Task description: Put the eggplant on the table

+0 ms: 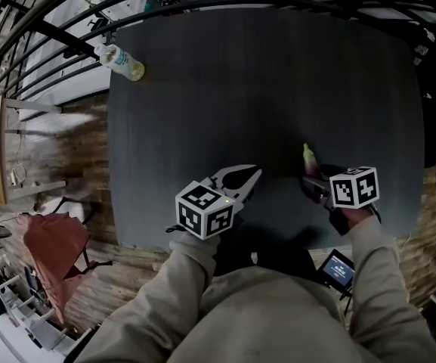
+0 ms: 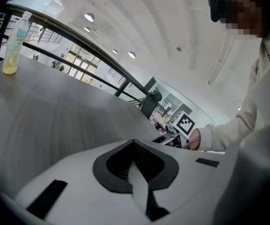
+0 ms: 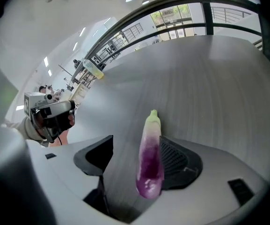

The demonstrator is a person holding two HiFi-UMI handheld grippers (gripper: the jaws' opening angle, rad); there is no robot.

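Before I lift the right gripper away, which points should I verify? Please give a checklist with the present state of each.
1. Right gripper jaws stand wide apart: ok.
2. Eggplant lies on the table, green stem end pointing away from the gripper: ok.
3. Eggplant free of both pads: cannot tell; it lies very close to one pad.
4. Left gripper shut, empty, apart from the eggplant: ok.
5. Bottle at the far table corner, out of the way: ok.
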